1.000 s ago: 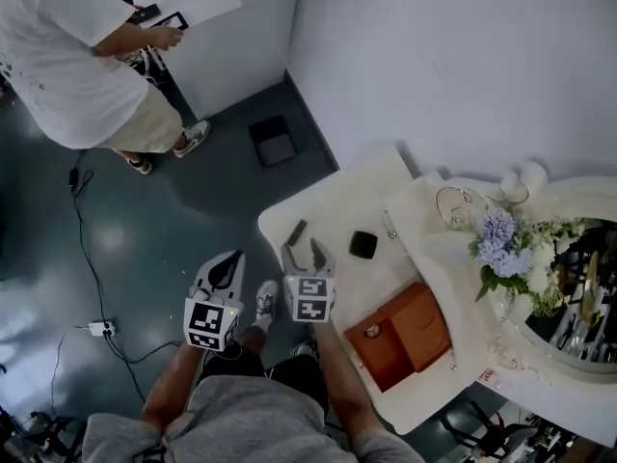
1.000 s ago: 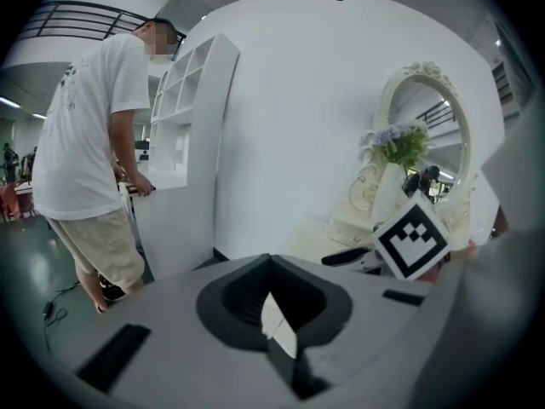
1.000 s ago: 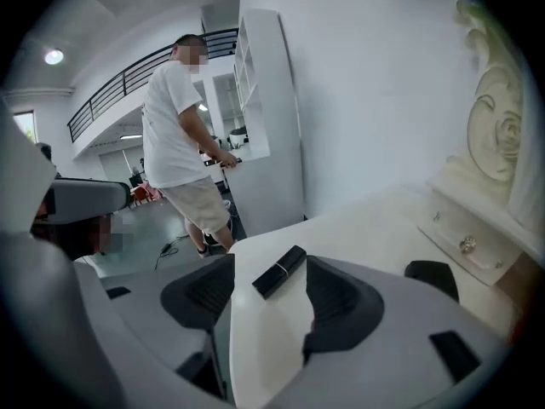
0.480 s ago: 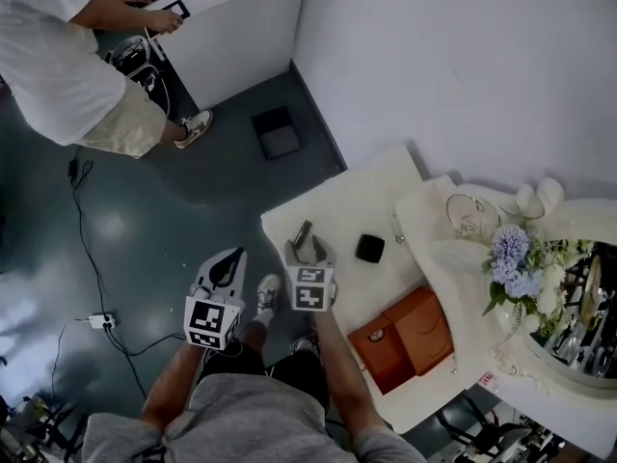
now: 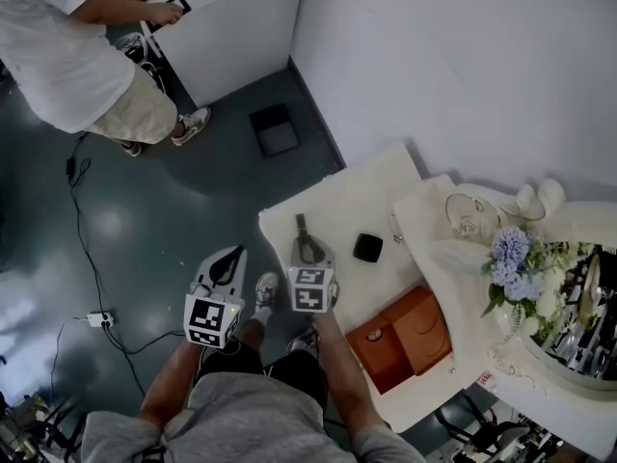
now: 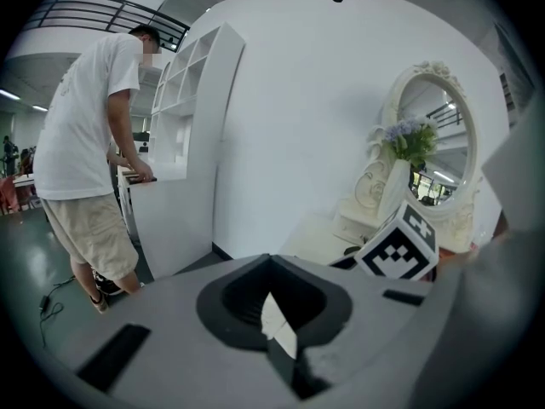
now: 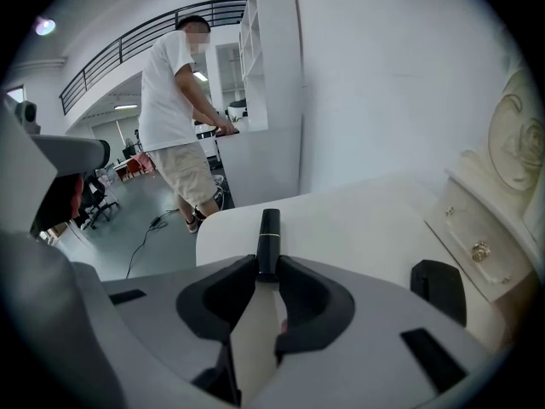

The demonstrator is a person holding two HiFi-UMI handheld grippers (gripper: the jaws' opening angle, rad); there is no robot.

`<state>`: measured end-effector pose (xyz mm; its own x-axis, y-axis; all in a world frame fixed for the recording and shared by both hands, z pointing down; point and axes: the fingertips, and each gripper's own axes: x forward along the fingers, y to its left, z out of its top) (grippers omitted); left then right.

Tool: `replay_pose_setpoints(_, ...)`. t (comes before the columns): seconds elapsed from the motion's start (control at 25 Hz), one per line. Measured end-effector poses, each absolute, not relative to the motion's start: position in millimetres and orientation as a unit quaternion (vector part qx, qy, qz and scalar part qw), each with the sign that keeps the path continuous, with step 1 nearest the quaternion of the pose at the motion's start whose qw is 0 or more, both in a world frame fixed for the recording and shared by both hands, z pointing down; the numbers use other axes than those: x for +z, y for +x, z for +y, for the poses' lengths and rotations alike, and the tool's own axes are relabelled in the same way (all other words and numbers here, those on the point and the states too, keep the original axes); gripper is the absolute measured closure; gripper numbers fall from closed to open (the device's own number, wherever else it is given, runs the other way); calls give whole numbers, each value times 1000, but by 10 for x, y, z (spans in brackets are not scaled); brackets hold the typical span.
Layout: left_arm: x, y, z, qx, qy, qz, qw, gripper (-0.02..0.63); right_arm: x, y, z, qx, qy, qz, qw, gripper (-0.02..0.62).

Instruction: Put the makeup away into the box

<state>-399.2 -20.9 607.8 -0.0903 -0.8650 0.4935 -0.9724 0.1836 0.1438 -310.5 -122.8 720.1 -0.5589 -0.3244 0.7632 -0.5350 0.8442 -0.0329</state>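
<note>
Closing my right tongs (image 7: 266, 269) just now, I have the black lipstick (image 7: 269, 233) pinched on the white surface (image 7: 358, 220), apparently; left tongs (image 6: 274, 326) closed, empty.

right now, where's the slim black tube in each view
Head view: black tube lies on the white table, near its left edge.
Left gripper view: not in it.
Right gripper view: centre, near end between the right tool's jaws, which have just been closing on it.
Shared landmark: person in white shirt, left side of all three.
</note>
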Motion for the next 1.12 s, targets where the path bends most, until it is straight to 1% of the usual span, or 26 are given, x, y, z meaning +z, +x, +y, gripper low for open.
replay_pose_setpoints(0.36,5908,-3933,-233,112,631,-735,223,606,6961,-3054,-1184,141,231,-888,373,500)
replay_pose_setpoints(0.56,5768,-3740,-229,110,639,-733,207,606,6673,-2896,-1158,131,235,-899,344,500)
replay_pose_setpoints(0.88,5507,-3169,-213,110,662,-720,178,606,6189,-2327,-1051,120,252,-911,302,500)
replay_pose_setpoints(1.12,5325,-2678,-190,104,683,-705,160,606,5921,-1772,-934,115,275,-912,282,500)
